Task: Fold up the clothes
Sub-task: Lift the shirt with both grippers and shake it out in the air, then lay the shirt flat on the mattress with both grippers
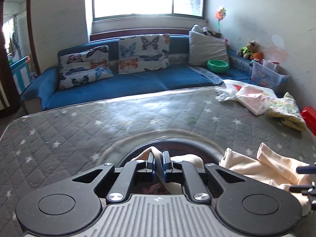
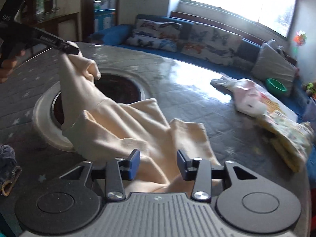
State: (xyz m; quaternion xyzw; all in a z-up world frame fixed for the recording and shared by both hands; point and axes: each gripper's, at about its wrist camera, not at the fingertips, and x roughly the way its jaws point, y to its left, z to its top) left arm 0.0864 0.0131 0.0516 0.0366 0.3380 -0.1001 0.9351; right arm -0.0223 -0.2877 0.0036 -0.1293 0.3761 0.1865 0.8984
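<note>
While my left gripper has its jaws pressed almost together on a fold of the cream garment, my right gripper has its jaws spread, and the soft cloth lies loose between and under the blue pads without either one pressing on it. In the right wrist view the left gripper shows at ten o'clock, lifting one corner of the garment so the fabric hangs taut down from it and then slumps in creases toward six o'clock, onto the tabletop. That tabletop is covered in grey quilted cloth with diamond stitching and pale stars, under what looks like a glossy clear sheet that throws back the window glare. A round dark recess with a pale raised rim sits in its middle, partly hidden behind the hanging cloth. At two o'clock in the left wrist view lie a crumpled plastic bag and a folded floral cloth, both blurred. A dark blue bundle at eight o'clock in the right wrist view is cut off by the edge, and I cannot make out what it is. A hand is only partly seen at nine o'clock.
</note>
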